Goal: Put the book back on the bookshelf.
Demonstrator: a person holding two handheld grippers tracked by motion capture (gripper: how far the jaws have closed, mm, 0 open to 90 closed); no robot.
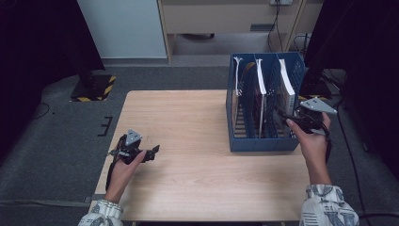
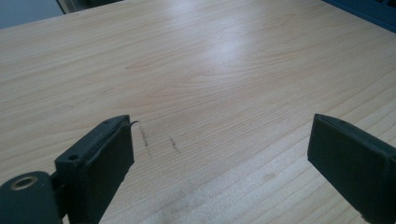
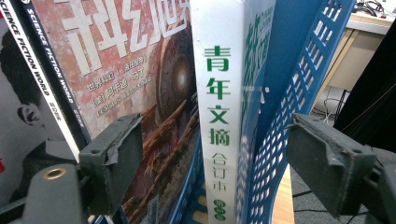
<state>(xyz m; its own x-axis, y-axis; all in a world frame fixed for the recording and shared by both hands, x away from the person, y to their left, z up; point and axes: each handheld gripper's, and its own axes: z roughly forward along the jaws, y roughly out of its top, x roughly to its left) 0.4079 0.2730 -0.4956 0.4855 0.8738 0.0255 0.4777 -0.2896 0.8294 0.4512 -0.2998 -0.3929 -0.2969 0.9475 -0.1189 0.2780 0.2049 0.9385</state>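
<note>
reaching in at the desk's right edge, the right gripper has its jaws spread wide on either side of a white book without pressing it; one jaw sits inside the blue rack, the other outside its perforated end wall. the book stands upright in the rack's rightmost slot, at the desk's far right corner, with magazines in the next slot. the left gripper rests near the desk's left edge, its jaws released over bare wood, grasping nothing.
</note>
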